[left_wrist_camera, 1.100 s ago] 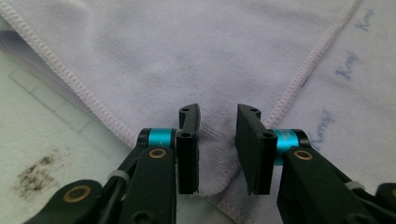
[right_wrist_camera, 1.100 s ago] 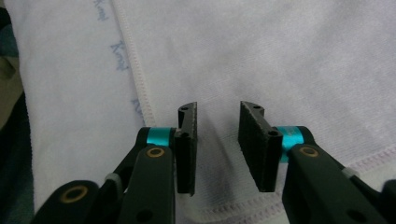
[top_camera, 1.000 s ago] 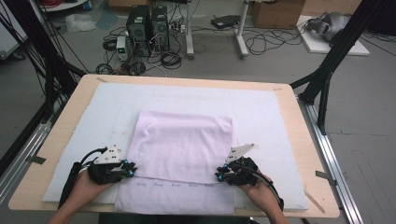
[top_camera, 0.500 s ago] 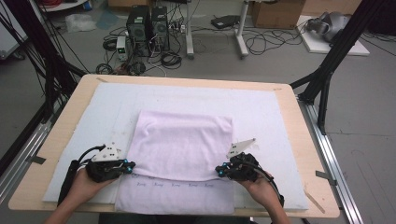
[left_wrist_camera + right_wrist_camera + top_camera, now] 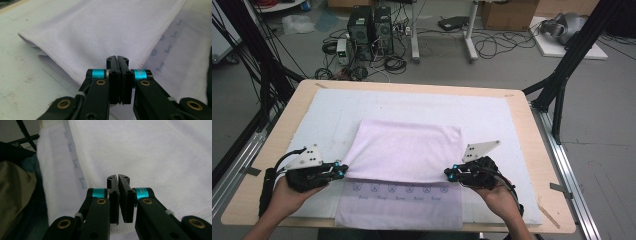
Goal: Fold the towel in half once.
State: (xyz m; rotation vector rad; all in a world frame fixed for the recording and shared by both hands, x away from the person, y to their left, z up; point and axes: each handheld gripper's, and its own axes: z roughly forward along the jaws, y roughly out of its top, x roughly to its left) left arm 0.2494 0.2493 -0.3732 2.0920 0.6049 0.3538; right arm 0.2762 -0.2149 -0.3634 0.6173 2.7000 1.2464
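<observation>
With both claws clamped on its near corners, I lift the pale lilac cloth towel (image 5: 407,150), left gripper (image 5: 343,170) and right gripper (image 5: 448,173); next, fold forward evenly.

Both forearms come in from 6 o'clock. Left gripper (image 5: 343,170) sits at about 8 o'clock, right gripper (image 5: 448,174) at about 5 o'clock, the 2 pointing toward each other. Fingers (image 5: 113,65) on both have just pinched together.
</observation>
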